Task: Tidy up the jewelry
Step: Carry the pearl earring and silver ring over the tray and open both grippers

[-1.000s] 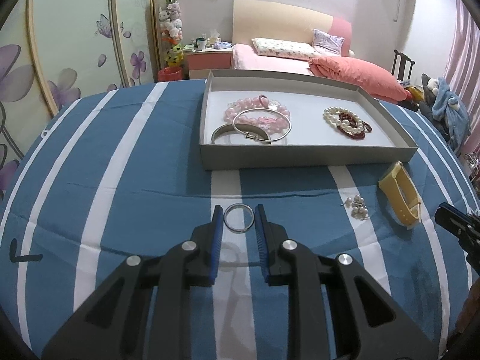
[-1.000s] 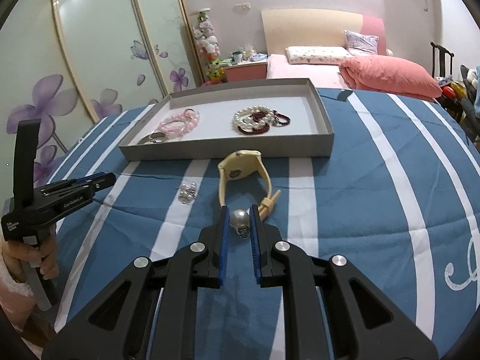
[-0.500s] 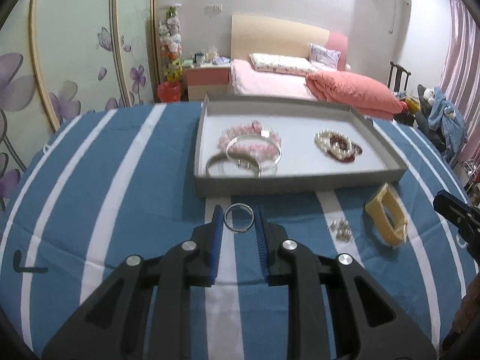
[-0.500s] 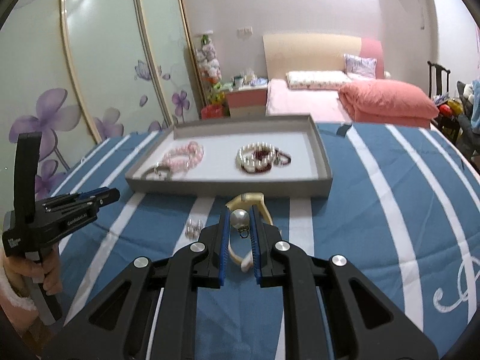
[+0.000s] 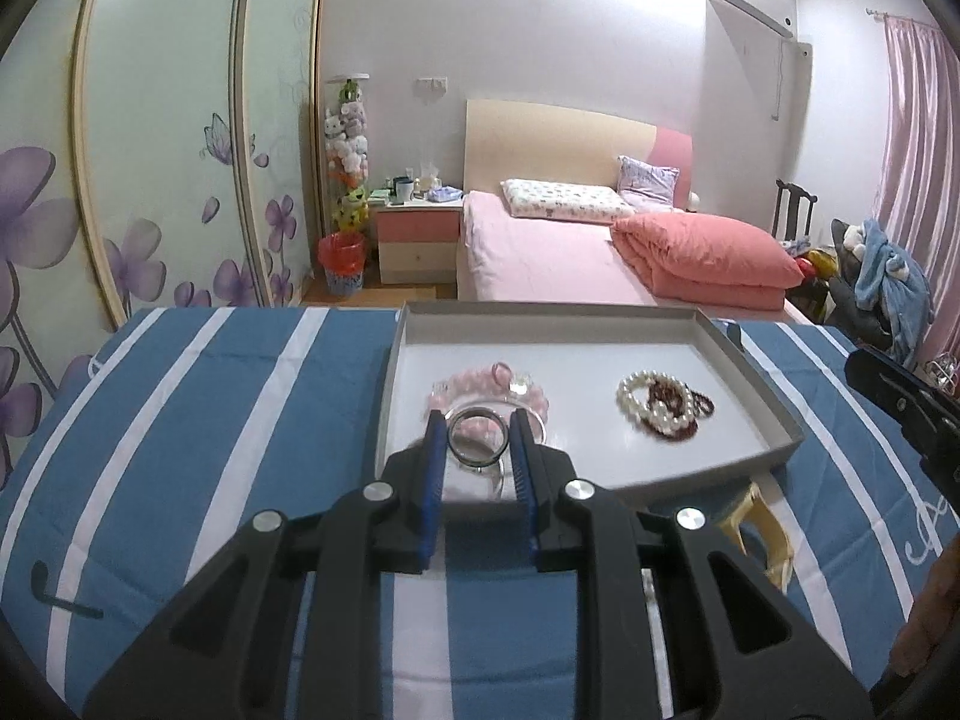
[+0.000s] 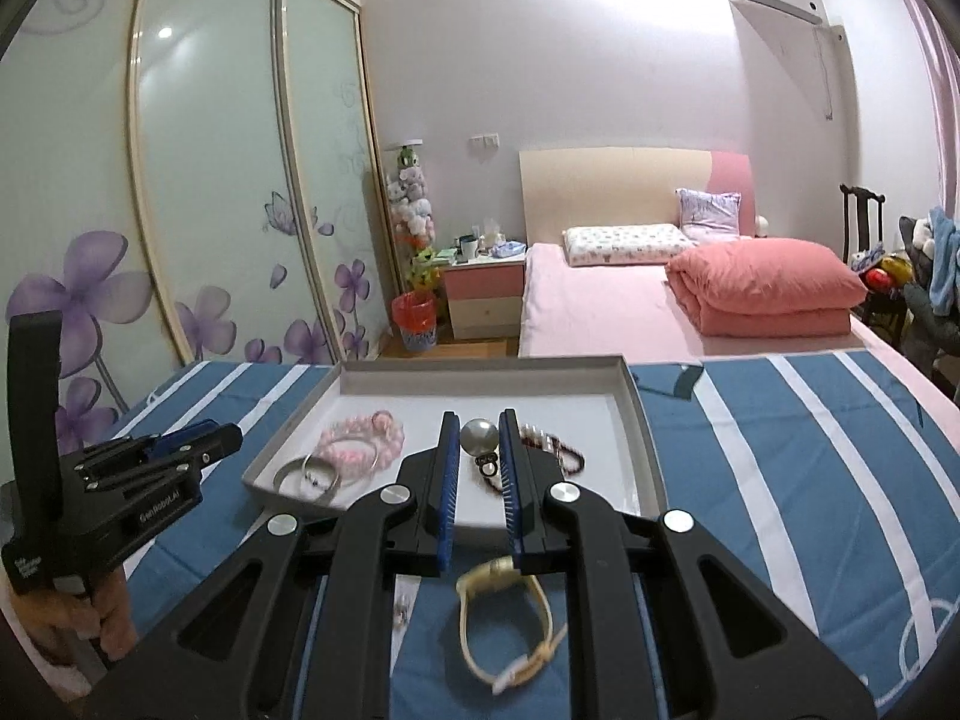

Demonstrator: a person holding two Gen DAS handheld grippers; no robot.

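the left gripper [image 5: 478, 443] is clenching a silver ring [image 5: 478, 439], the right gripper [image 6: 479, 443] a pearl earring [image 6: 478, 437]; both are needing lowering gently inside the tray [image 6: 642, 420], near its front edge, before releasing.

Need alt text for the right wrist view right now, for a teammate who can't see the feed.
The right gripper is shut on a pearl earring, held above the near edge of a grey tray that holds bracelets. A cream watch lies on the blue striped cloth below; the left gripper shows at left.
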